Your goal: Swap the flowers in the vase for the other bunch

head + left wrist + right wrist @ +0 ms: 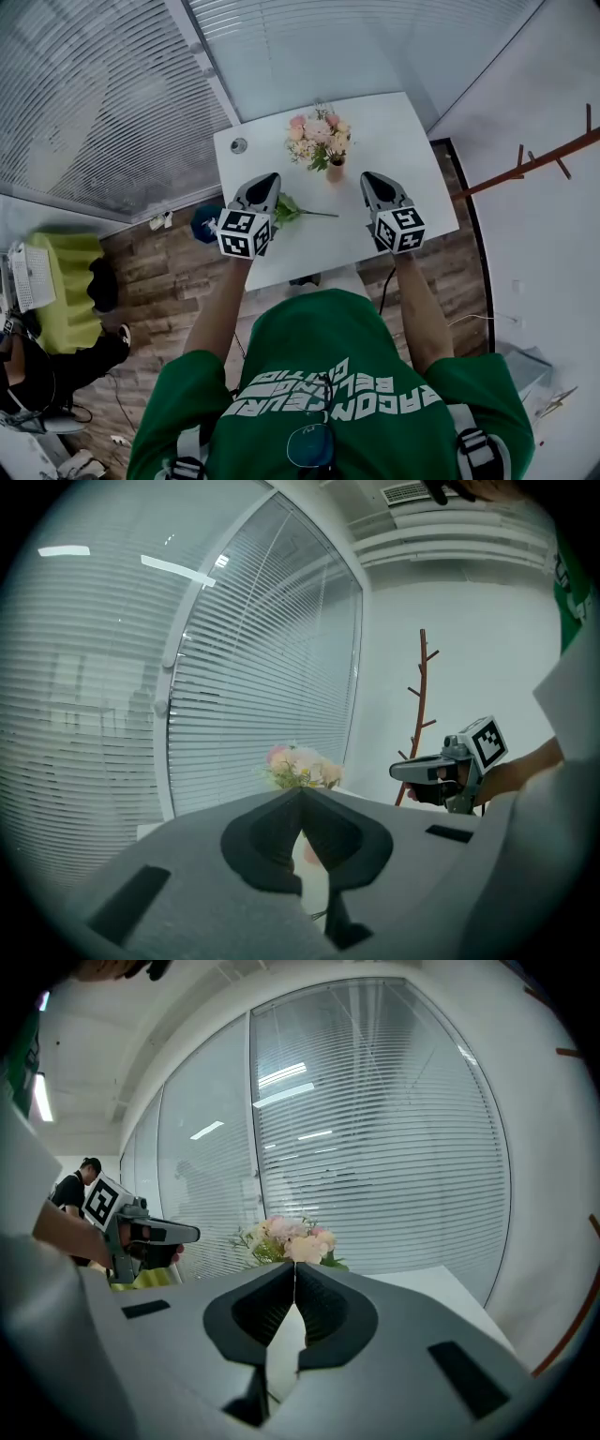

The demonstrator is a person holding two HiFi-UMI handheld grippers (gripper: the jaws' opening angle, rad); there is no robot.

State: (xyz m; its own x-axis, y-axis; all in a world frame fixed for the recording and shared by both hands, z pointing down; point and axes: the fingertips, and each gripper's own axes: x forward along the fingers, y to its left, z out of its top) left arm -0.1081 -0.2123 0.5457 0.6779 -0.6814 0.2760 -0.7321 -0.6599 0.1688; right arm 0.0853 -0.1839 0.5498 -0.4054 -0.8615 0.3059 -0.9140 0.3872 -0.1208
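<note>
Pink flowers [319,139] stand in the small vase [335,172] on the white worktop [412,141]. The other bunch [292,210] lies flat just beside the left gripper [265,181]. It and the right gripper [372,180] both have their fingers clenched on nothing. The narrow vase may tip over if the stems are pulled out while nothing steadies it.

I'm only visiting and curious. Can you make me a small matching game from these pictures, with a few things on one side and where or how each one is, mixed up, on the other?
Things:
1. pink bouquet
2. loose green stem
3. brown coat stand
4. right gripper

Places or states:
a. lying flat on the white table
b. jaws together, holding nothing
c. upright in the vase
d. standing off the table, to its right

Pairs: 1-c, 2-a, 3-d, 4-b
</note>
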